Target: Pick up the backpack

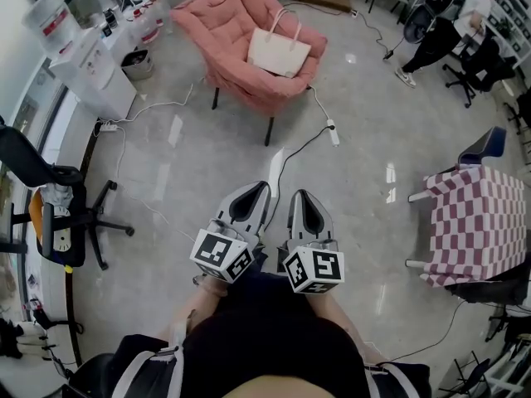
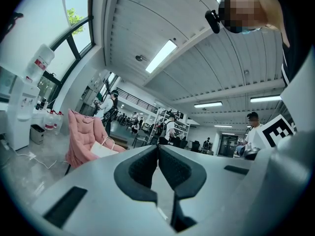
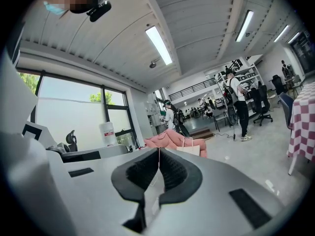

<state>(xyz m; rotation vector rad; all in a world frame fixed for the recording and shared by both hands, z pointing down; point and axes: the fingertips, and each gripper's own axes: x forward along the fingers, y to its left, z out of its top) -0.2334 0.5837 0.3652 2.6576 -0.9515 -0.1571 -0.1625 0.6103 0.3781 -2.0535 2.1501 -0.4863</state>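
Progress: nothing lifted yet; approach, grasp and lift all remain | left gripper and right gripper: both pressed together, empty, side by side above the floor | backpack (looks more like a cream tote): on the pink armchair seat, well apart from me | handles point toward the chair back; long axis runs across the seat
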